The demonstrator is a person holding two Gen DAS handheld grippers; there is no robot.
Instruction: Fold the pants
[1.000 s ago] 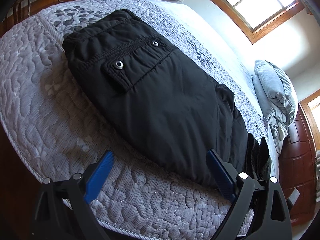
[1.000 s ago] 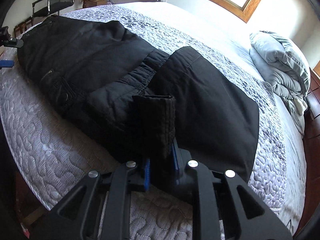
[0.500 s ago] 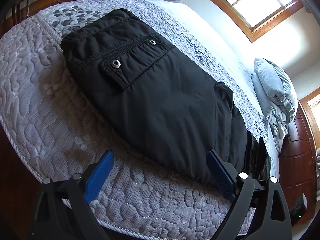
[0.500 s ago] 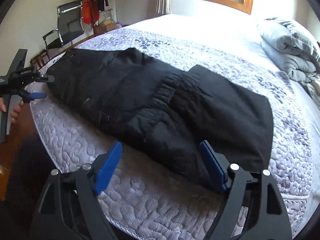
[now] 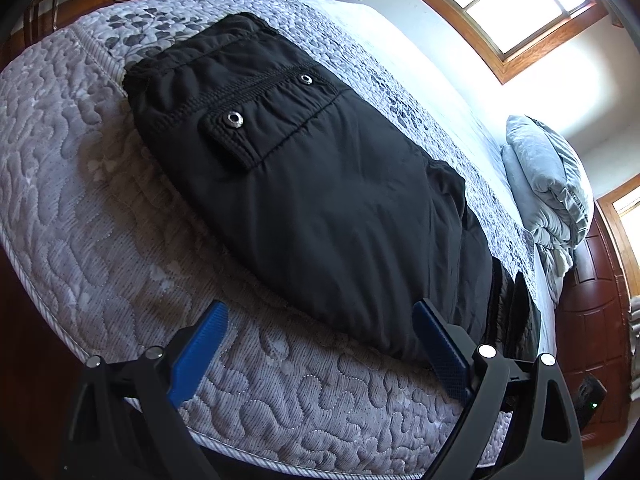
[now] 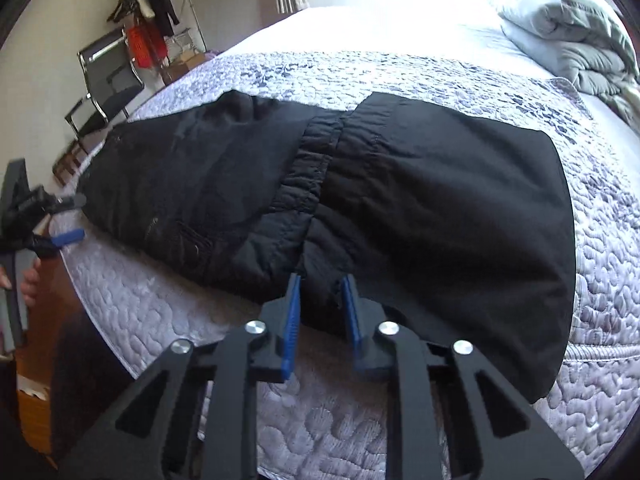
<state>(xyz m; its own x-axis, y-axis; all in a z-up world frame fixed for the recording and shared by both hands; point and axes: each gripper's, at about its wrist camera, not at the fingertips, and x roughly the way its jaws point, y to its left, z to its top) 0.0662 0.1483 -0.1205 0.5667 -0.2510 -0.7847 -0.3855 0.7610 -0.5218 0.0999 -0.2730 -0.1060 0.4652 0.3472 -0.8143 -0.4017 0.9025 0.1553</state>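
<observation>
- Plainly, no box or basket shows up close; the black padded pants (image 5: 320, 200) lie on the grey quilted mattress (image 5: 80, 208), spread along its near edge and bearing nothing on top.
- On the left wrist view the pants show a flapped pocket with a metal snap (image 5: 235, 119), and a second snap sits further up near the stitched seam.
- At the head of the bed rests a folded pale grey duvet (image 6: 568, 28), well apart from the pants.
- Seen from the right wrist, the pants lie in two dark panels meeting at a gathered elastic band (image 6: 316, 160), one panel toward the chair side and one toward the duvet side.
- The left gripper (image 5: 320, 344) stands wide, its blue pads (image 5: 200, 352) far apart above the mattress edge; the pants' near hem lies just ahead of the right-hand pad, and nothing is pinched between them.
- The right gripper (image 6: 320, 304) is narrow and its jaws are closing; the tips of its blue pads reach the pants' near edge, with dark cloth showing in the gap, though whether the pads press on it I cannot tell.
- Far left in the right wrist view, a person's hand (image 6: 28, 284) holds the left gripper beside the mattress corner.
- A black office chair (image 6: 108, 84) and a coat stand with hanging clothes (image 6: 148, 4) stand by the wall beyond the bed.
</observation>
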